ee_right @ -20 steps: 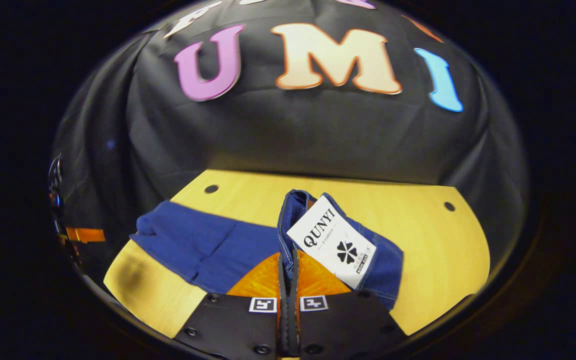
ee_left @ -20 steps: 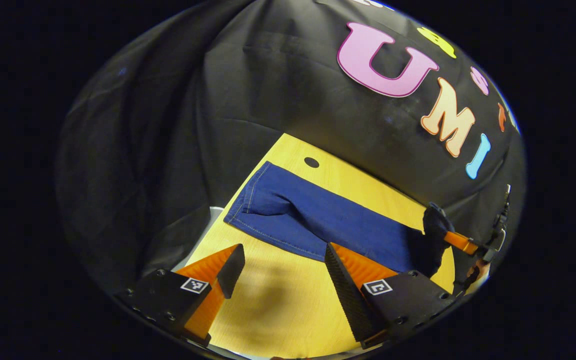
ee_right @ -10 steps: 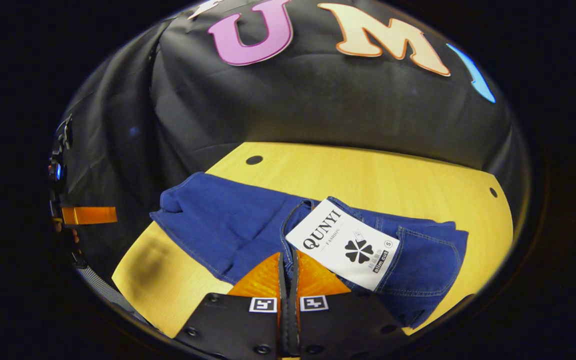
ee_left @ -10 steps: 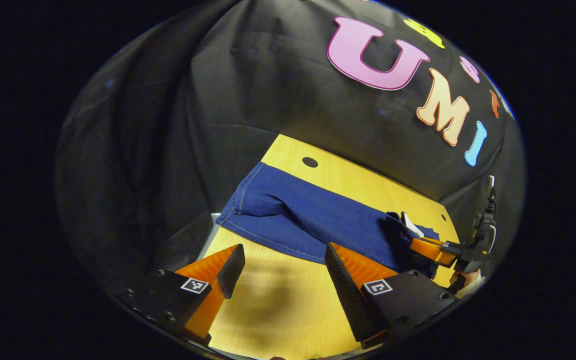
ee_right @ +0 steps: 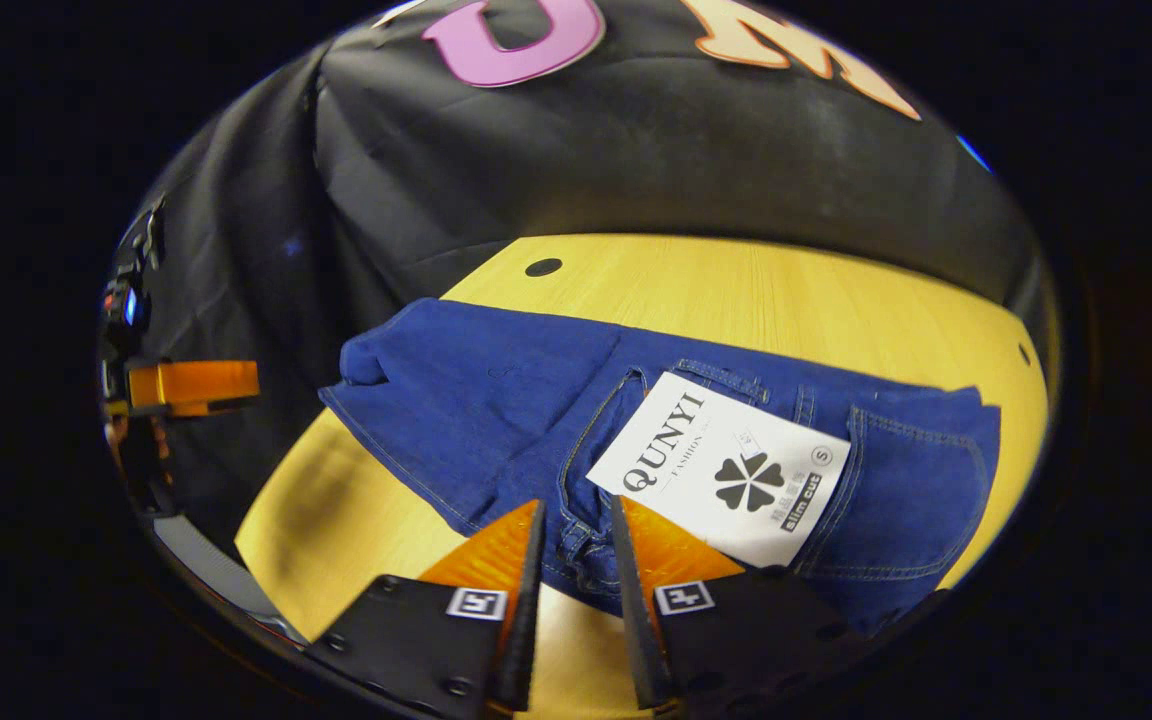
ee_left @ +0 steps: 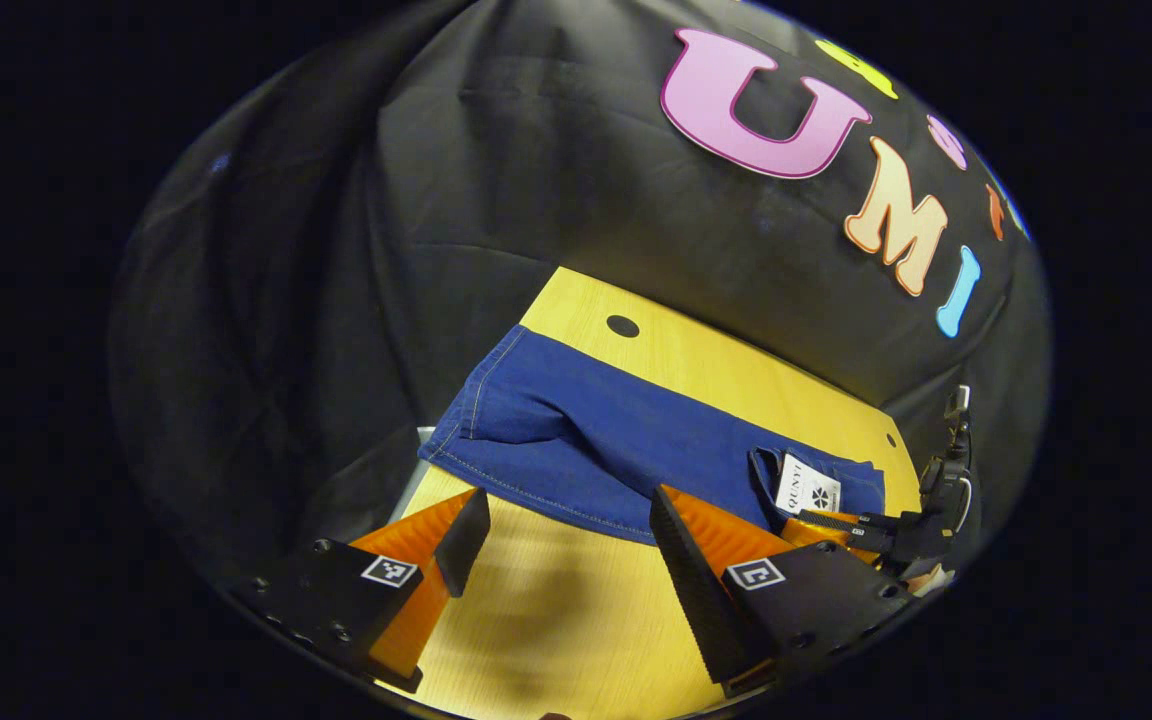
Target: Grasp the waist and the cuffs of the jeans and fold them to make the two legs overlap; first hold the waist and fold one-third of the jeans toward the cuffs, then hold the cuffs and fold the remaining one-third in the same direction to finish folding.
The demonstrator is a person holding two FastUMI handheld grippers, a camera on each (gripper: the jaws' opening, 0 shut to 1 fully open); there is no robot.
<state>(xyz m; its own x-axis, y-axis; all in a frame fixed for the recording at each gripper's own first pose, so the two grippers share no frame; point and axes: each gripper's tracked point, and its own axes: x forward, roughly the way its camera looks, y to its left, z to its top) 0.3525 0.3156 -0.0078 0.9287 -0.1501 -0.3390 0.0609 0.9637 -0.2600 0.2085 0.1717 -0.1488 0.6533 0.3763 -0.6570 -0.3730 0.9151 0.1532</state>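
1. On the wooden table [ee_right: 736, 290] the jeans [ee_right: 496, 400] lie flat as one long strip, so we'd say the legs already overlap.
2. Over at the waist [ee_right: 896, 470] end, the denim sits doubled on the legs with the white tag [ee_right: 721, 470] facing up. Looks to us like the first third is pretty much folded toward the cuffs [ee_left: 481, 405].
3. Our right gripper [ee_right: 576, 560] has its jaws a little apart, with the waistband edge sitting between them. We read that as released, not pinching, though the fabric is so close to the fingers it's hard to be totally sure. In the left gripper view the same gripper [ee_left: 826, 522] shows low at the waist end.
4. Our left gripper [ee_left: 566, 530] is wide open, holding nothing, hovering over bare table just beside the near edge of the jeans.
5. What's left, as far as we can tell: grab the cuffs at the far left end and fold the last third over. The cuff end has a small bump that could use flattening.
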